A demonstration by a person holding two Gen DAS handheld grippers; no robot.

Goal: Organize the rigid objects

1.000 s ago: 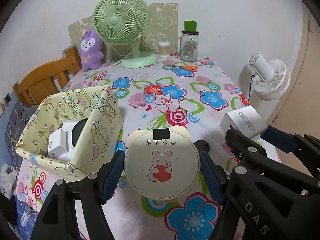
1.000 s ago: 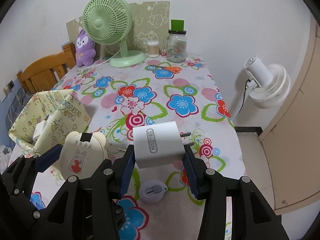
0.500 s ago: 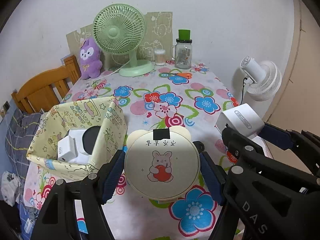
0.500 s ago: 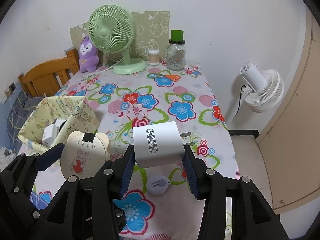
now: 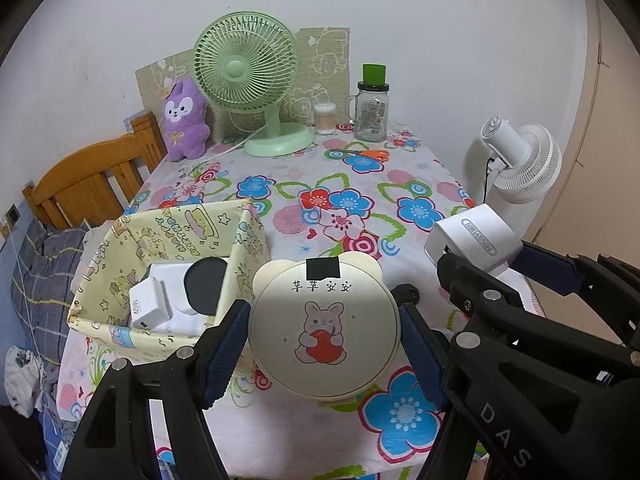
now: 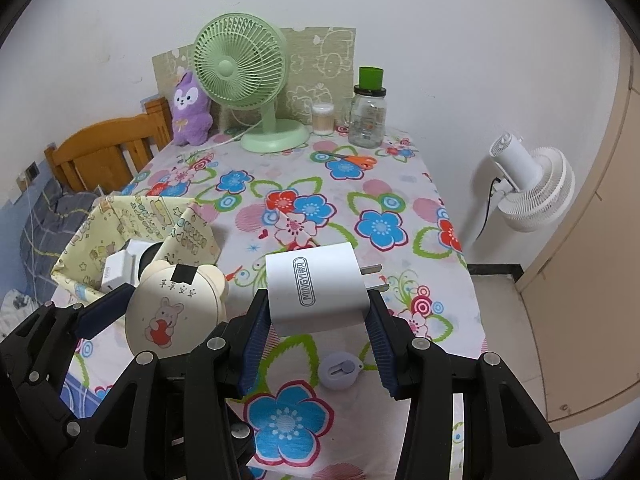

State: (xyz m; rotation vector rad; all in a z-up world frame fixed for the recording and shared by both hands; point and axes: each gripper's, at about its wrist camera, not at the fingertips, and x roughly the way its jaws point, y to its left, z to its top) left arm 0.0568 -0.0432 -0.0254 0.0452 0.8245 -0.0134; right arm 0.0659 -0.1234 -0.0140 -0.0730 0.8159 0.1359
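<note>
— Fingers first: what does each pair hold?

— Left gripper [image 5: 324, 334] has its blue pads pinching a cream round case [image 5: 324, 330] with bear ears and a rabbit print, held above the floral tablecloth [image 5: 348, 200]. Right gripper [image 6: 318, 320] is clamped on a white charger [image 6: 316, 288] (prongs pointing right).

— And the bin?

— Yellow fabric box [image 5: 168, 240] sits at the table's left edge, just left of the case, with white adapters [image 5: 154, 306] inside. One lilac round piece [image 6: 340, 370] lies on the cloth below the charger.
</note>
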